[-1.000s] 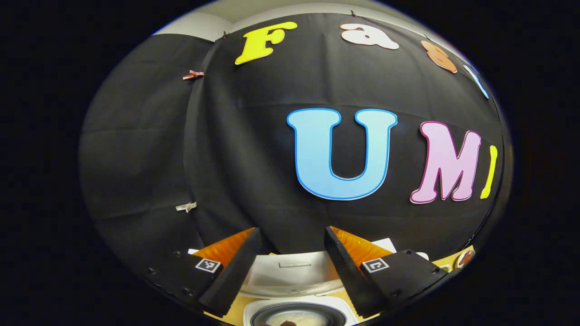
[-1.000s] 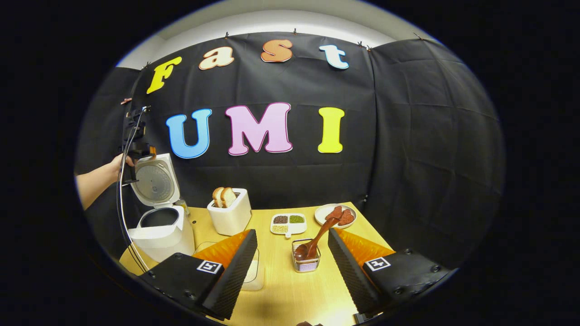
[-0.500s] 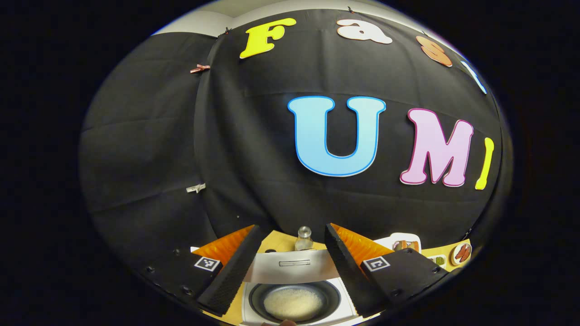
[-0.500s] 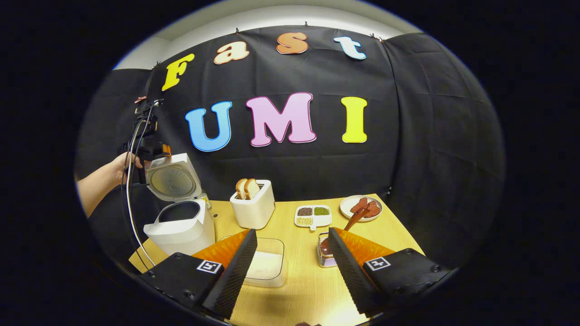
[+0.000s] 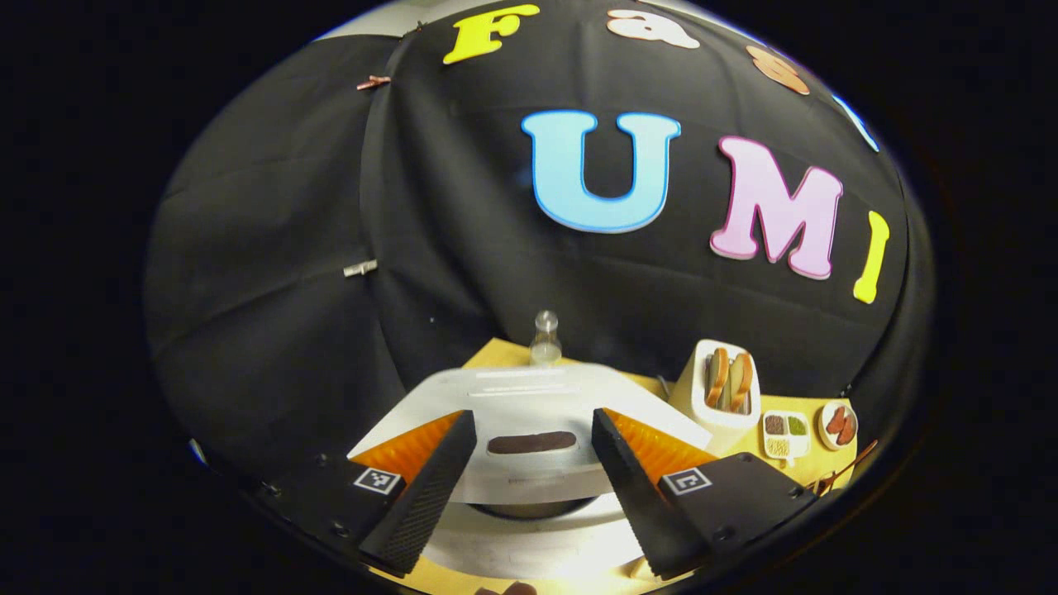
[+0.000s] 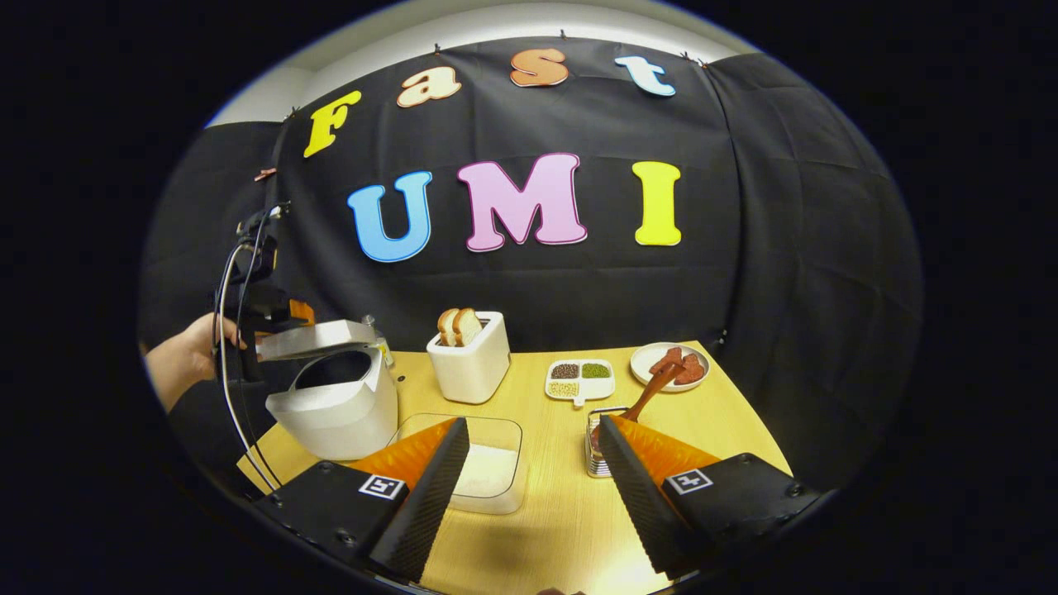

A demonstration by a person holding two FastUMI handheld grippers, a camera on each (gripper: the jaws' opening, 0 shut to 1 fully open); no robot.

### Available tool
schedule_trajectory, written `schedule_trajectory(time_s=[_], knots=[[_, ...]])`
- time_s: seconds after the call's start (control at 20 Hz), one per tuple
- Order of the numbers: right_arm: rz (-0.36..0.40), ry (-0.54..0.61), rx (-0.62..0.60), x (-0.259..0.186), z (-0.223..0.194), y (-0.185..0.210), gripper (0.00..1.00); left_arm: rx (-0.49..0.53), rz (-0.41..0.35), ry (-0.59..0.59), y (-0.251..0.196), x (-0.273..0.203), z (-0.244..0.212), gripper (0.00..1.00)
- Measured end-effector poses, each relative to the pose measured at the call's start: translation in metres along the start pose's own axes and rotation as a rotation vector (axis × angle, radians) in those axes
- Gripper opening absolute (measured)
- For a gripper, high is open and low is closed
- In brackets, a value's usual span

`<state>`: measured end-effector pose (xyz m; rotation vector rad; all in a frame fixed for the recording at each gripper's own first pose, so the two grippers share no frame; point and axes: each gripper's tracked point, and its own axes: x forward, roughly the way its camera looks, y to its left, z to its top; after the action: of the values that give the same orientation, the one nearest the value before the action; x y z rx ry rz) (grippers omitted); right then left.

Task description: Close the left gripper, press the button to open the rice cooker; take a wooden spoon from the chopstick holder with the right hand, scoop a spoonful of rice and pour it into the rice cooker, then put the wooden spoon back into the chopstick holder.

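Observation:
The white rice cooker (image 6: 335,405) stands at the table's left end. Its lid (image 6: 318,339) hangs half lowered, almost level over the pot. A hand (image 6: 186,355) holds my left gripper (image 6: 285,312) at the lid's rear edge. In the left gripper view the left gripper (image 5: 533,417) is open, its fingers spread above the lid top (image 5: 529,392). My right gripper (image 6: 533,421) is open and holds nothing. It hovers over the table's near side. The wooden spoon (image 6: 653,388) leans in the wire chopstick holder (image 6: 597,450), just beyond the right finger. A clear rice box (image 6: 488,471) lies beyond the left finger.
A white toaster (image 6: 473,359) with bread slices stands mid-table behind the rice box. A divided dish of grains (image 6: 580,380) and a plate of sausage slices (image 6: 669,364) sit at the back right. A small glass bottle (image 5: 545,339) stands behind the cooker. A cable (image 6: 227,388) hangs from the left gripper.
The cooker lid has swung down from upright to nearly level over the pot, hiding the rice inside. The left gripper came down with it. The right gripper shifted slightly.

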<state>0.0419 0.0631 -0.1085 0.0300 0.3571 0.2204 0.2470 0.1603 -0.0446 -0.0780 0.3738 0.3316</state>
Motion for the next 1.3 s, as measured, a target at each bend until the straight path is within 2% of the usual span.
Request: schedule_trajectory(time_s=[0.05, 0.25, 0.4, 0.5, 0.85, 1.0, 1.2, 1.3], knots=[[-0.002, 0.002, 0.003, 0.001, -0.002, -0.004, 0.99, 0.017, -0.005, 0.018, -0.001, 0.002, -0.013, 0.97], [-0.011, 0.024, 0.007, 0.004, -0.012, -0.017, 0.99, 0.033, -0.005, 0.112, -0.005, 0.015, -0.063, 0.99], [-0.022, 0.016, 0.012, 0.008, -0.01, -0.03, 0.99, 0.091, -0.015, 0.063, -0.015, 0.02, -0.067, 1.0], [-0.028, 0.017, 0.018, 0.011, -0.011, -0.035, 0.99, 0.06, -0.024, 0.053, -0.015, 0.022, -0.071, 0.98], [-0.011, 0.017, 0.031, 0.022, -0.01, -0.022, 0.99, 0.14, -0.092, 0.093, -0.014, 0.005, -0.073, 0.99], [-0.002, -0.021, 0.011, 0.024, 0.008, -0.011, 0.98, 0.161, -0.15, -0.016, -0.027, -0.03, -0.045, 0.96], [-0.013, -0.103, -0.01, 0.025, 0.046, -0.004, 0.99, 0.226, -0.267, -0.237, -0.058, -0.111, 0.005, 0.95], [-0.024, -0.148, -0.007, 0.019, 0.067, 0.0, 0.99, 0.232, -0.301, -0.286, -0.065, -0.152, 0.013, 0.95]])
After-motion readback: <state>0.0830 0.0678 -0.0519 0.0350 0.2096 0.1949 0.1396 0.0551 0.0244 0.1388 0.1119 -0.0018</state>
